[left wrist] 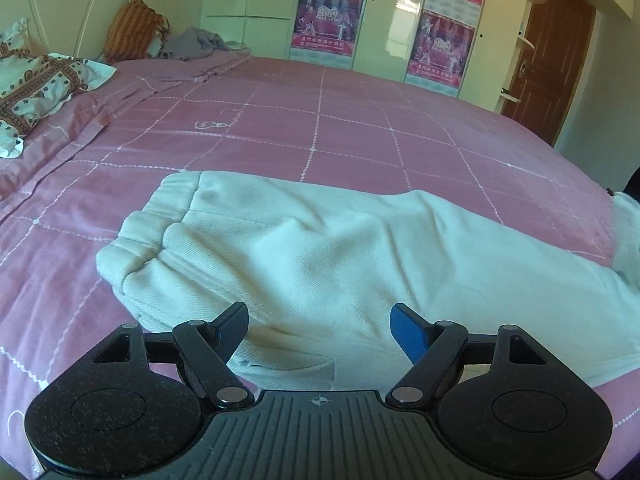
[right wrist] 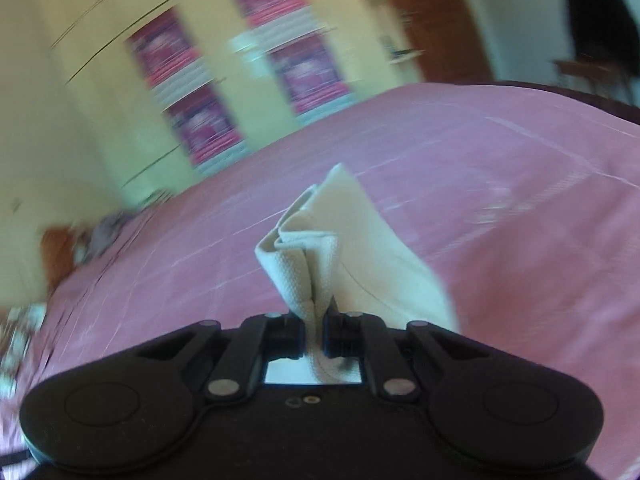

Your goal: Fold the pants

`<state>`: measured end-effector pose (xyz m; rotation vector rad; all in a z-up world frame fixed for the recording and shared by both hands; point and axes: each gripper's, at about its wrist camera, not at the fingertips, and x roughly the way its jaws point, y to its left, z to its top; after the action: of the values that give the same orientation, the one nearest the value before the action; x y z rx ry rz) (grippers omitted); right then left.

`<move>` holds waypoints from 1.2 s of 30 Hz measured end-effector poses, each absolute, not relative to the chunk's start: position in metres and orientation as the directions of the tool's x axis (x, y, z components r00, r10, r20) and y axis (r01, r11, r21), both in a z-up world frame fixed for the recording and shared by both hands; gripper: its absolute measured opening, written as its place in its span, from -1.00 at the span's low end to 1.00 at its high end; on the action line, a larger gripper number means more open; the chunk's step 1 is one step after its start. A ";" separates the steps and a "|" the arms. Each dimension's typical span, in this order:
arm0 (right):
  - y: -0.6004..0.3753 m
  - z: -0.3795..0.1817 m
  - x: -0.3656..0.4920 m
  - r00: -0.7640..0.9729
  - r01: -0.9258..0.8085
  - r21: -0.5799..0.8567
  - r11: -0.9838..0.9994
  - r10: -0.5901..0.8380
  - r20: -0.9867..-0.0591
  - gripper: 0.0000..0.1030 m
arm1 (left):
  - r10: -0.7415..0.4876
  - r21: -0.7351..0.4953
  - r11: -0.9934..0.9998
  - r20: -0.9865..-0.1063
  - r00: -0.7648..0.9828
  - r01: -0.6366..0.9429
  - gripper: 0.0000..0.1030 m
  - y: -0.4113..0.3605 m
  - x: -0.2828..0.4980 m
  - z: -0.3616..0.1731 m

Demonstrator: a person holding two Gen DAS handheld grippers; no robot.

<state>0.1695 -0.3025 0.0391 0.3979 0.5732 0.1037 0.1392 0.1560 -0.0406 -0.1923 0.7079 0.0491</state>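
Cream-white pants lie across the pink checked bedspread, with the gathered elastic waistband at the left and the legs running off to the right. My left gripper is open, its jaws wide apart just above the near edge of the pants, holding nothing. My right gripper is shut on a bunched ribbed end of the pants, which stands up lifted off the bed. The right wrist view is motion-blurred.
A patterned quilt and an orange pillow lie at the bed's far left, with a grey garment beside them. Cream wardrobes with pink posters stand behind the bed. A brown door is at the right.
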 end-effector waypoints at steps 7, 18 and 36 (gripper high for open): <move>-0.136 -0.009 0.179 0.639 -0.256 0.285 0.924 0.383 -0.667 -0.83 | -0.049 -0.143 0.987 -0.679 0.732 -0.066 0.51 0.169 0.126 -0.052; -0.104 -0.015 0.150 0.698 -0.267 0.139 0.954 0.291 -0.655 -0.77 | -0.069 -0.116 0.993 -0.717 0.694 -0.021 0.51 0.167 0.125 -0.072; -0.081 -0.017 0.136 0.718 -0.308 0.099 0.946 0.299 -0.628 -0.74 | -0.068 -0.106 0.994 -0.724 0.686 -0.014 0.51 0.160 0.108 -0.068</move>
<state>0.1362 -0.0812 -0.0174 -0.0127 0.6922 0.3356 0.1080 0.1599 -0.0676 -0.1057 0.8140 -0.0304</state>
